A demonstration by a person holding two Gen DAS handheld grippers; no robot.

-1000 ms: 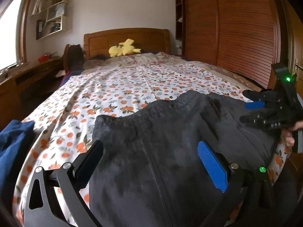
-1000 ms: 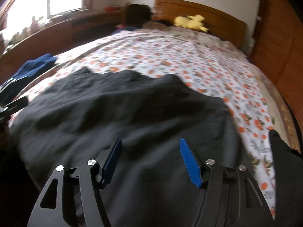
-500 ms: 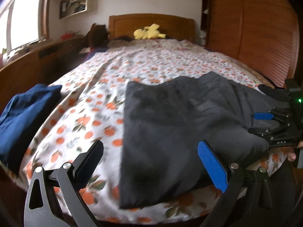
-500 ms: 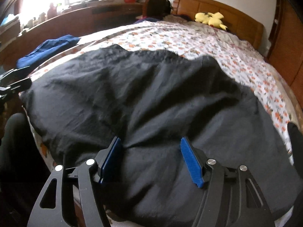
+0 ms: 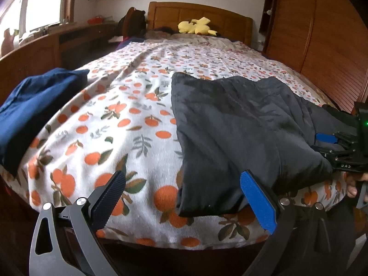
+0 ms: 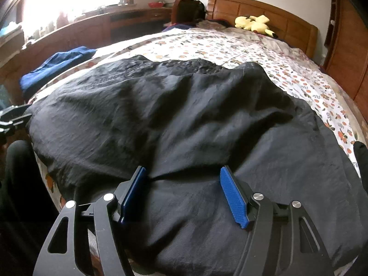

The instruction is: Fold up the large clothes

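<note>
Dark garment (image 5: 241, 124) spread on the near right of the bed (image 5: 128, 124).
Left gripper (image 5: 184, 195) and right gripper (image 6: 181, 191) both released, jaws wide, nothing clamped. Fabric looks soft, limp and light; best taken at its near hem corners.

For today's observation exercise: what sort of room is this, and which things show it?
Most likely a home bedroom: a bed with an orange-print cover, a wooden headboard with a yellow plush toy before it, and a louvred wardrobe.
</note>
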